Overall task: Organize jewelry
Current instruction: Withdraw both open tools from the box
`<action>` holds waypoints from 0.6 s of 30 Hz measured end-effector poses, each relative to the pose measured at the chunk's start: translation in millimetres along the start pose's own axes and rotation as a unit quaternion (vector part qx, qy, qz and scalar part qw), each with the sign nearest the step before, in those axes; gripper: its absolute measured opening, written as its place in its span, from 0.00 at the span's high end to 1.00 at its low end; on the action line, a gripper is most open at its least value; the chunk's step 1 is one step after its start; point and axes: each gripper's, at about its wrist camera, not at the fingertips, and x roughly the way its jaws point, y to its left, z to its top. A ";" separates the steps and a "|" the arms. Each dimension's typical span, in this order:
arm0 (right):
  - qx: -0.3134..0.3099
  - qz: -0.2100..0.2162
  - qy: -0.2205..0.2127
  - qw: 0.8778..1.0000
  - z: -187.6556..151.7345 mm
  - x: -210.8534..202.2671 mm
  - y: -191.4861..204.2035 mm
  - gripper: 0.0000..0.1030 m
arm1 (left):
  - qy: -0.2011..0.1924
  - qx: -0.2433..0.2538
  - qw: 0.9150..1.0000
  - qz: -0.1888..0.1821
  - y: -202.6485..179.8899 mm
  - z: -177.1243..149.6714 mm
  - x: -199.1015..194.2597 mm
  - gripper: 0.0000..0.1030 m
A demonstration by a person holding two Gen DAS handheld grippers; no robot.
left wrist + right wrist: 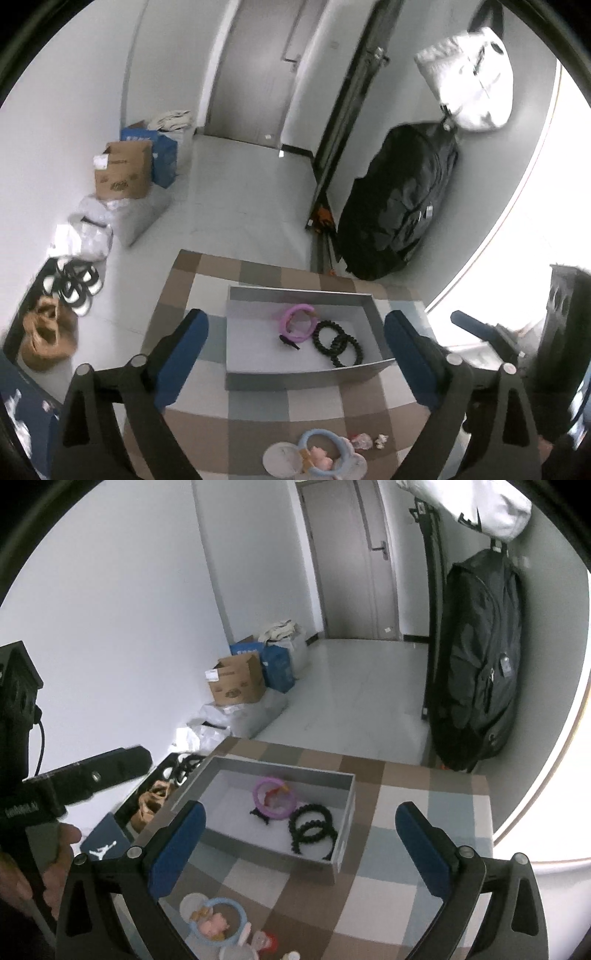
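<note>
Both tongs are standing wide apart and gripping nothing. I am holding the left gripper [295,354] over the near half of the table [258,406], its blue pads either side of the grey tray [299,378] in view, with nothing between them. I am holding the right gripper [301,842] likewise above the table, jaws spread and empty, with the tray ahead of it.

Done so far, as I am reading it: three pieces are lying inside the tray. A purple ring [298,323] is sitting near the middle, a small black piece [289,341] touching its near edge, and two black bead bracelets [338,344] overlapping each other just beside it toward the right wall.

Left to do: several items are waiting on the checked cloth, outside the tray and near the table's front edge. A blue ring with a pink charm [321,456] is lying against a pale round piece [282,459], and a reddish bit [360,440] and a tiny pale bit [380,439] are resting just to its right. I cannot tell what these small ones are.

I am judging the job roughly half complete, with the near cluster yet to be moved into the tray.
</note>
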 end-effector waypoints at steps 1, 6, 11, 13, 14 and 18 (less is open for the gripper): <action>0.000 0.001 0.000 1.000 -1.7 -2.0 0.9 0.00 | -0.007 -0.002 1.000 0.002 1.9 -1.2 -3.7 0.09; 0.006 0.005 0.012 1.000 -14.0 -8.6 1.2 0.00 | -0.018 -0.005 1.000 0.021 7.3 -8.8 -13.0 0.08; 0.009 0.007 0.022 1.000 -28.3 -13.0 4.5 0.00 | 0.003 -0.025 0.999 0.021 12.7 -23.7 -13.7 0.08; -0.002 0.014 0.026 1.000 -33.0 -15.1 9.8 0.00 | 0.012 -0.031 0.999 0.020 13.2 -30.1 -14.8 0.08; -0.006 0.016 0.028 0.999 -34.3 -15.3 11.7 0.00 | 0.016 -0.032 0.999 0.020 13.0 -32.1 -15.7 0.08; -0.022 0.044 0.056 0.997 -43.3 -11.0 21.6 0.00 | 0.023 -0.026 0.999 0.022 11.2 -36.4 -19.8 0.08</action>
